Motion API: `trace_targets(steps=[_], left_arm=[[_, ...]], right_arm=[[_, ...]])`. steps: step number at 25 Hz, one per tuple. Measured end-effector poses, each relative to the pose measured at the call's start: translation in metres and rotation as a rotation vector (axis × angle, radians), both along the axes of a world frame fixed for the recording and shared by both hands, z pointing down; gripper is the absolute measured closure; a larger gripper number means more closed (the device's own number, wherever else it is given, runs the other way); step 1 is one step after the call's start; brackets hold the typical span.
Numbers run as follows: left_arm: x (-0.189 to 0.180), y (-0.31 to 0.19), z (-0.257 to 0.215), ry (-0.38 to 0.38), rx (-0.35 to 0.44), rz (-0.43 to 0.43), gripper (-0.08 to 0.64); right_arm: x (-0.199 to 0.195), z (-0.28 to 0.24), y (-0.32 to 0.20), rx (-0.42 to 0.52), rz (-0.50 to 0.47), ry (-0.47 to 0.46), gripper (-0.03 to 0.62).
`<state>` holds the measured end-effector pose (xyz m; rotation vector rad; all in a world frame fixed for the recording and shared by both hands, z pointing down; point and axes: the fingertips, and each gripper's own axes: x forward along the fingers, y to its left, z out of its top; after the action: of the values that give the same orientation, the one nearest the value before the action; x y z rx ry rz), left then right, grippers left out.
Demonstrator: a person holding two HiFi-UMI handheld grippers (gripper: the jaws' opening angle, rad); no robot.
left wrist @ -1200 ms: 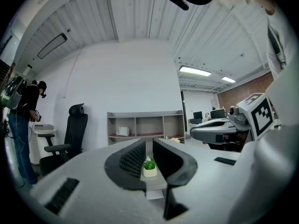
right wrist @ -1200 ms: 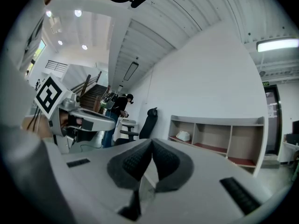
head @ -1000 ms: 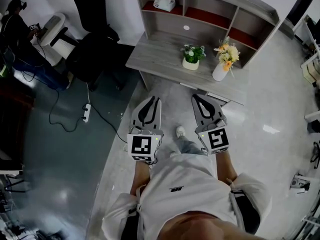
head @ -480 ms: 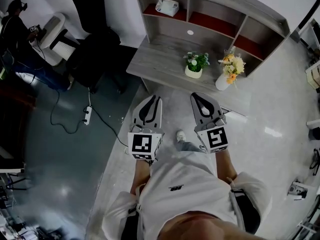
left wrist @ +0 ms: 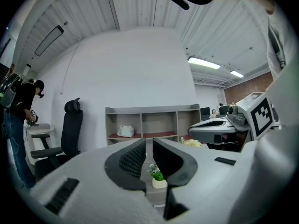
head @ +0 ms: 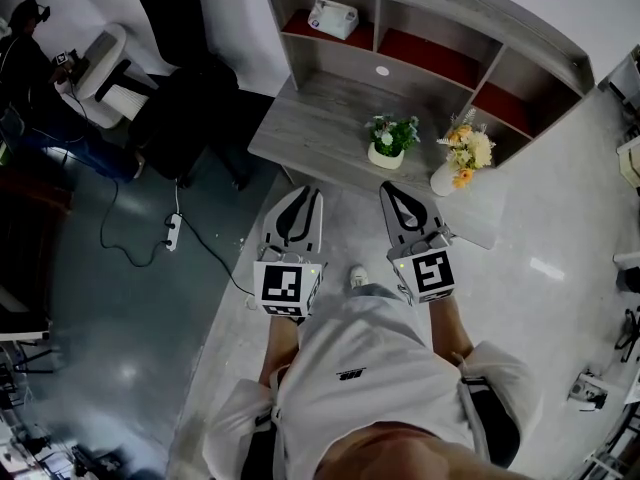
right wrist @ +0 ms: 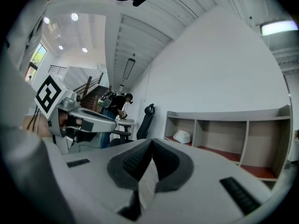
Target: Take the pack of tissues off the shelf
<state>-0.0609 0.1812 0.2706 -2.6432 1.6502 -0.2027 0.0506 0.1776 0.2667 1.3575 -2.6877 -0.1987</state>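
Note:
The pack of tissues [head: 333,16] is a white packet lying in the left compartment of the grey shelf unit [head: 430,10] at the back of the desk. It also shows in the left gripper view [left wrist: 124,131] and the right gripper view [right wrist: 181,136]. My left gripper [head: 308,194] and right gripper [head: 390,188] are held side by side in front of my chest, short of the desk's near edge and far from the pack. Both point toward the shelf. Each is shut with nothing between its pads, the left [left wrist: 147,143] and the right [right wrist: 150,143].
On the desk [head: 310,118] stand a small potted plant [head: 391,138] and a white vase of flowers [head: 458,160], between me and the shelf. A black office chair [head: 185,78] stands left of the desk. A person [head: 30,58] is at the far left; a power strip [head: 171,230] lies on the floor.
The desk and shelf have shifted slightly lower and nearer in the head view. Both grippers keep the same shut pose in front of me.

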Motion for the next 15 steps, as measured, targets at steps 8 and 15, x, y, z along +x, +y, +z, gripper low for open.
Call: trace_targets(steps=[8,15], left_arm=[[0.015,-0.035,0.003,-0.009,-0.003,-0.018,0.528],[0.019,-0.064,0.006,-0.012,-0.02,-0.018,0.528]], right_arm=[[0.011,0.004,-0.036,-0.007,-0.027,-0.008,0.568],[0.015,0.005,-0.067,-0.023,-0.024,-0.019,0.568]])
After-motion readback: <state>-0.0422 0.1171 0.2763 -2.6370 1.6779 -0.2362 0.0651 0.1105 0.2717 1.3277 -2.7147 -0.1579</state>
